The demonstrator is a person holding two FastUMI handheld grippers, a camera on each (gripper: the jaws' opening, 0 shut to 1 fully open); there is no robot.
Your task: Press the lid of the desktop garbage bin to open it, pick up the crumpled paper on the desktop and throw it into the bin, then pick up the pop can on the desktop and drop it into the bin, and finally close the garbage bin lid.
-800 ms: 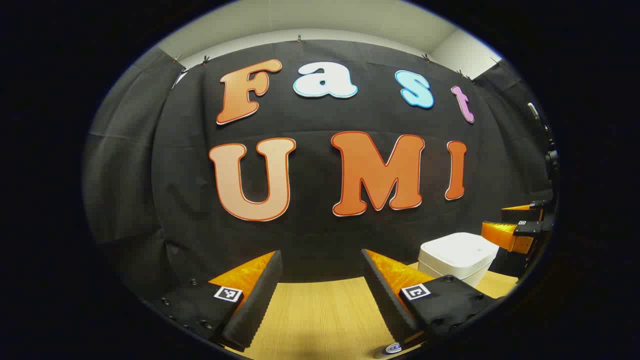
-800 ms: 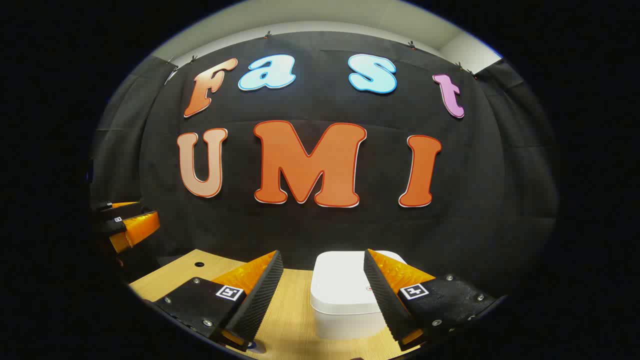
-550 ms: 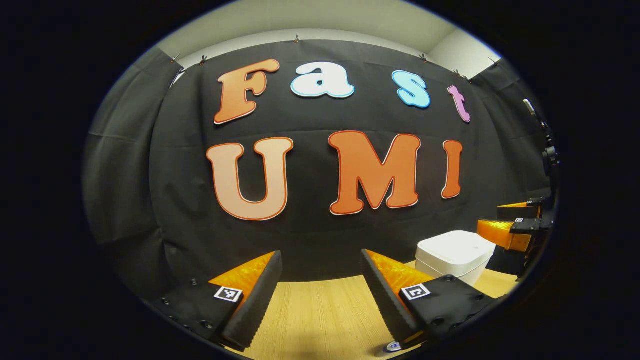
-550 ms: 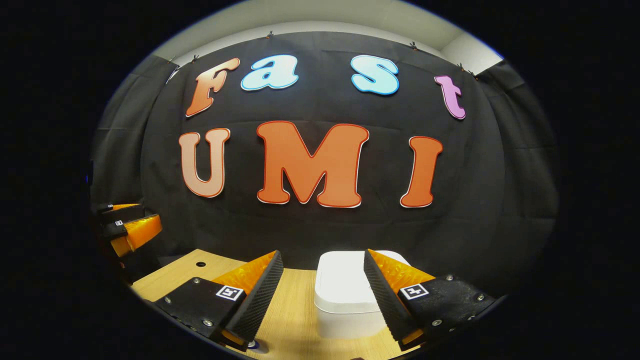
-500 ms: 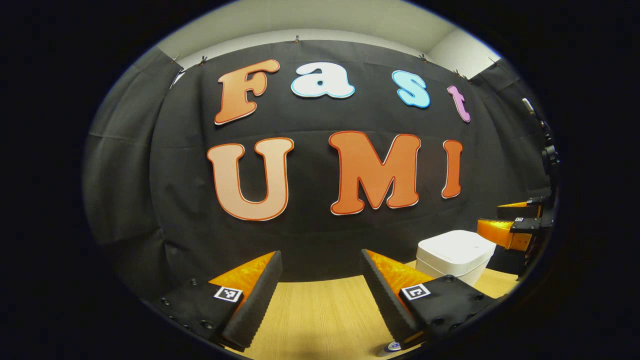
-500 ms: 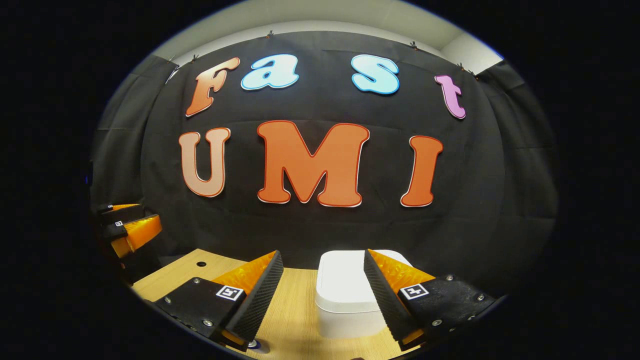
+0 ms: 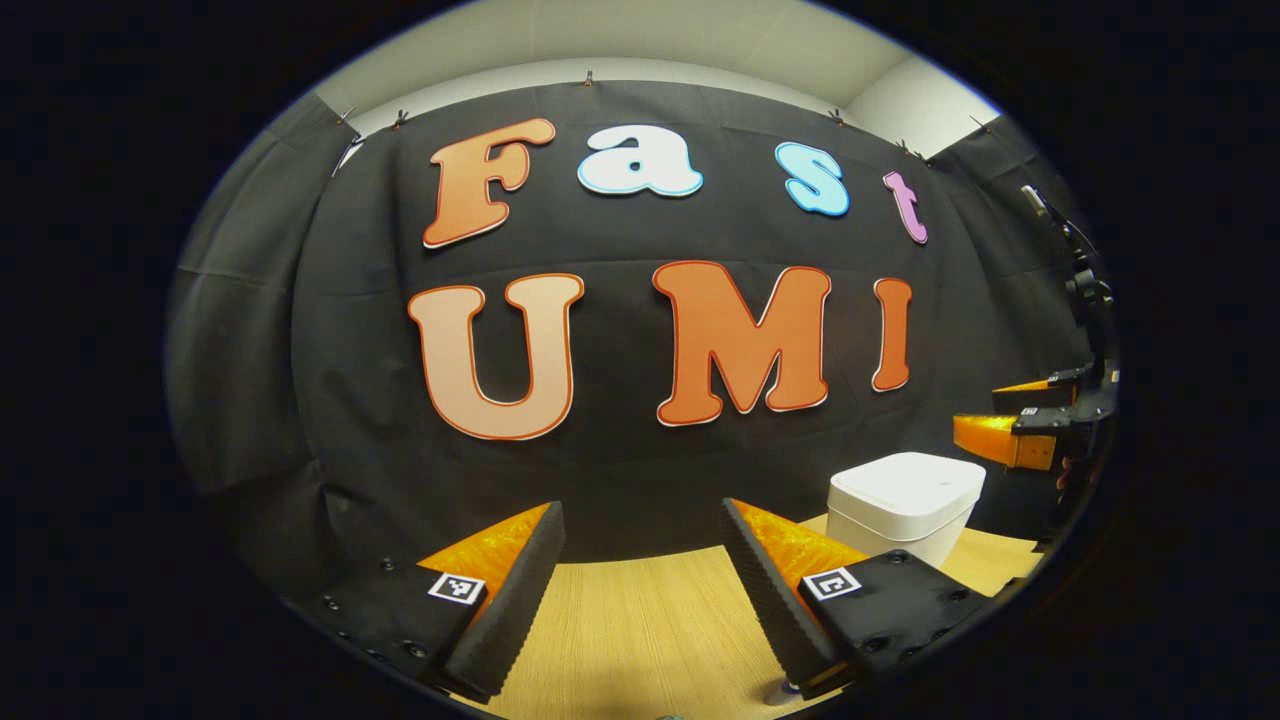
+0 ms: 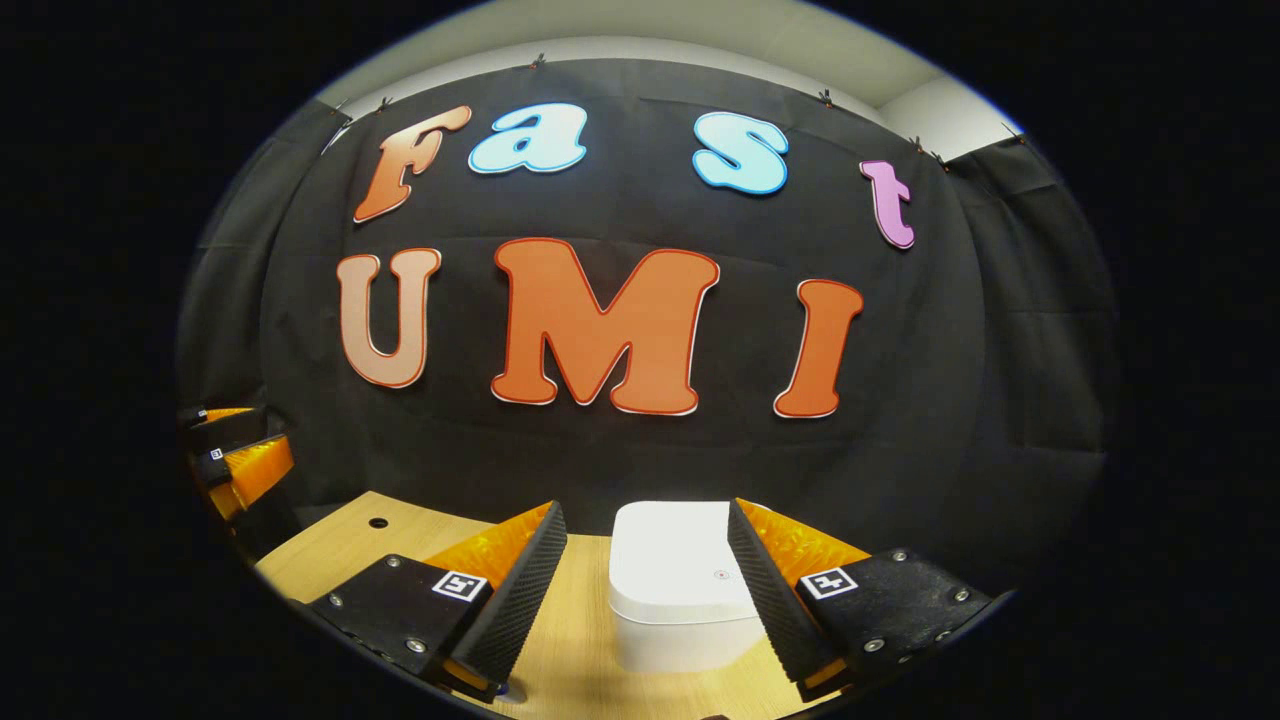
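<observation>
We are seeing the white garbage bin [image 8: 680, 585] sitting with its lid down on the wooden counter [image 8: 345, 545], far ahead of the right claw [image 8: 645, 580] and now lined up more squarely between its fingers than half a second ago, when it was lying a little further right. In the left gripper view the bin [image 7: 905, 505] is showing lower and more side-on than before, and the right claw [image 7: 1020, 430] is riding higher above it at the right edge.

We are judging that both hands are drifting slightly, with no contact on the lid. A shut lid fits either the bin waiting to be pressed open or the bin closed again after the throw; we are finding neither crumpled paper nor a clear pop can to settle it.

The left claw [image 7: 645, 580] is hanging level over bare counter, fingers well apart and holding nothing. The right claw is also standing apart and empty, pointing forward at the bin, level and short of touching it.
</observation>
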